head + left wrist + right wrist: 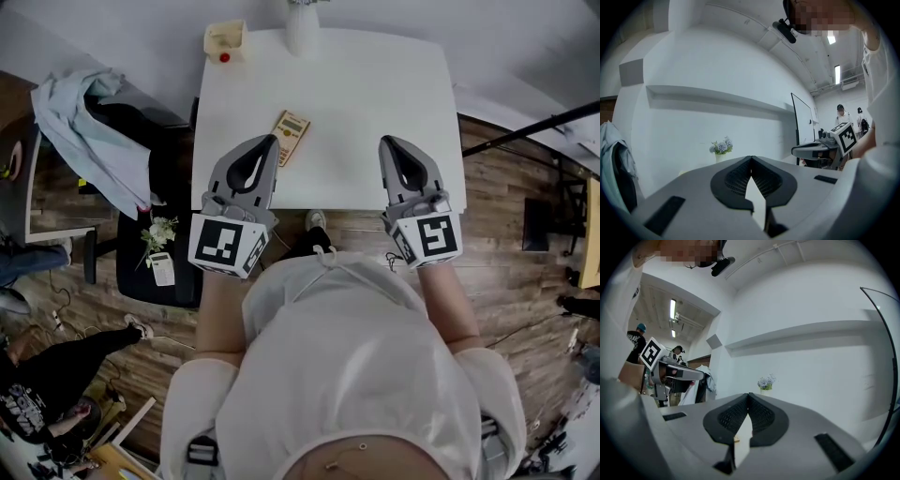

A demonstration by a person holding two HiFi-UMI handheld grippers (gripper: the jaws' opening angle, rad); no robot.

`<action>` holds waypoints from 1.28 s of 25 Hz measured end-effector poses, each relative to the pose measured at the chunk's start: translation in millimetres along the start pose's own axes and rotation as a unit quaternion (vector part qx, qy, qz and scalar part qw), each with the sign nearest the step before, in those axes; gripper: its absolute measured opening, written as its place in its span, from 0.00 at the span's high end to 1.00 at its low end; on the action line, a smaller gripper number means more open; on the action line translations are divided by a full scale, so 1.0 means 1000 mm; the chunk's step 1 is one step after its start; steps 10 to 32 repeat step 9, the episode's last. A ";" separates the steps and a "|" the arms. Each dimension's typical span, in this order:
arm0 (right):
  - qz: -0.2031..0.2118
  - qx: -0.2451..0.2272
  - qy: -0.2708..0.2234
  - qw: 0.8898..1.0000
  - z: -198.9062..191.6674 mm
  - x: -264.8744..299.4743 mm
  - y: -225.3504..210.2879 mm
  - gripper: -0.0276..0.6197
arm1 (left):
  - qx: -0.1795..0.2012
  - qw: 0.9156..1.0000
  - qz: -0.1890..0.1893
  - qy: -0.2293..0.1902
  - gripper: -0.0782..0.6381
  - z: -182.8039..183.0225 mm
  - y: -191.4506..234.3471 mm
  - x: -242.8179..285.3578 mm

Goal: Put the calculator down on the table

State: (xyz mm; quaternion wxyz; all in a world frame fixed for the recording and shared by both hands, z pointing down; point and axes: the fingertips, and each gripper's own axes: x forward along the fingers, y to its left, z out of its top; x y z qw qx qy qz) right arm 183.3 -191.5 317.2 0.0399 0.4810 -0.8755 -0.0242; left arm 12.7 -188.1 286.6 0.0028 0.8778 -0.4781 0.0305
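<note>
A tan calculator lies flat on the white table, left of the middle and free of both grippers. My left gripper is shut and empty, and in the head view its tip sits right at the calculator's left edge. In the left gripper view the left gripper's jaws meet with nothing between them. My right gripper hovers over the table's right half, well apart from the calculator, and is also shut and empty. The right gripper shows closed jaws in its own view too.
A white vase of flowers stands at the table's far edge, and a small beige box with a red ball sits on the far left corner. A black chair draped in pale blue cloth stands left of the table. Other people stand nearby.
</note>
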 end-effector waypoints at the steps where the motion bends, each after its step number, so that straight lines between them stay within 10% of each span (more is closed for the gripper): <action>1: 0.000 0.000 0.000 1.000 0.000 -0.001 0.001 0.95 | 0.000 1.000 0.001 0.001 0.87 -0.001 0.000 -0.001; 32: -0.001 0.000 -0.001 1.000 0.003 -0.007 0.006 0.95 | 0.002 1.000 -0.007 0.006 0.87 0.000 -0.007 -0.009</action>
